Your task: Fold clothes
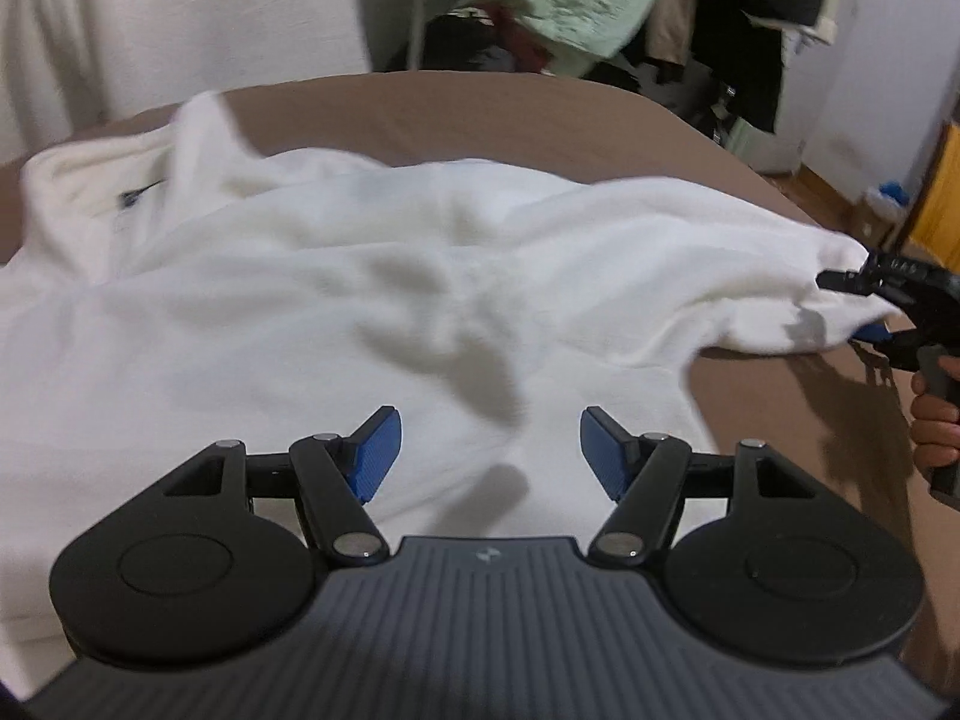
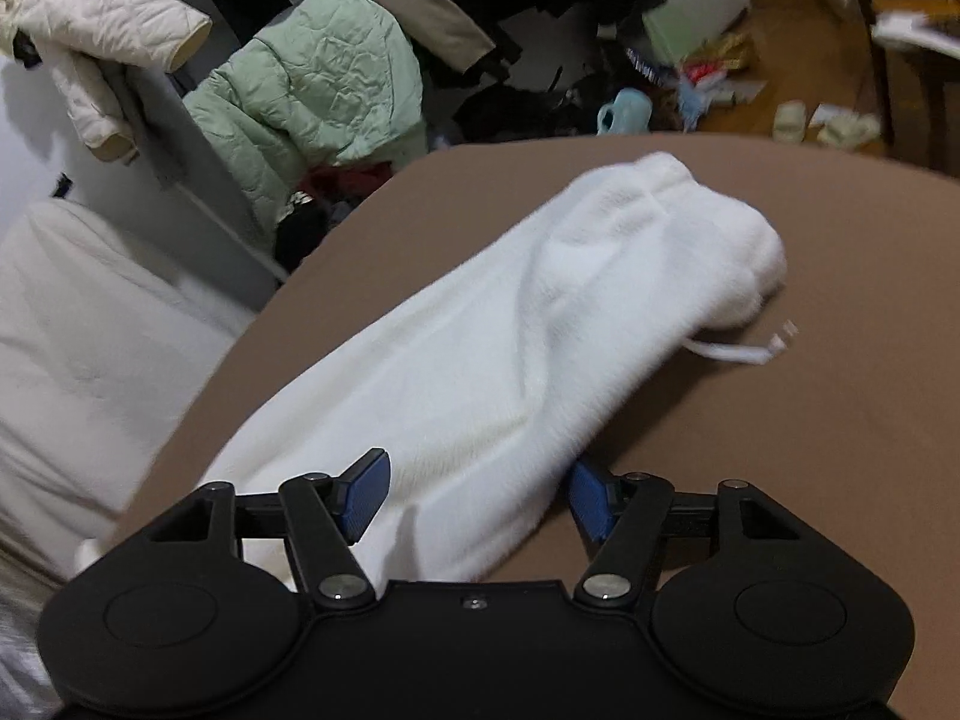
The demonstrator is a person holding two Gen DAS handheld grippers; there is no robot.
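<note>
Left gripper [image 1: 485,450] hovers over the near part of the white garment [image 1: 372,276], fingers spread wide, nothing between them. Right gripper [image 2: 474,495] also has fingers spread, garment [image 2: 510,348] lying between the blue pads [image 2: 363,495] but not pinched. Garment is white fleece, spread rumpled across the brown bed [image 1: 480,102]; right wrist view shows a long bunched section running far-right, with a white drawstring [image 2: 738,354] lying on the bed beside it. Beyond the far edge: pale green jacket [image 2: 312,90], cream jacket [image 2: 96,42], dark clothes pile, wooden floor [image 2: 798,66] with scattered items.
</note>
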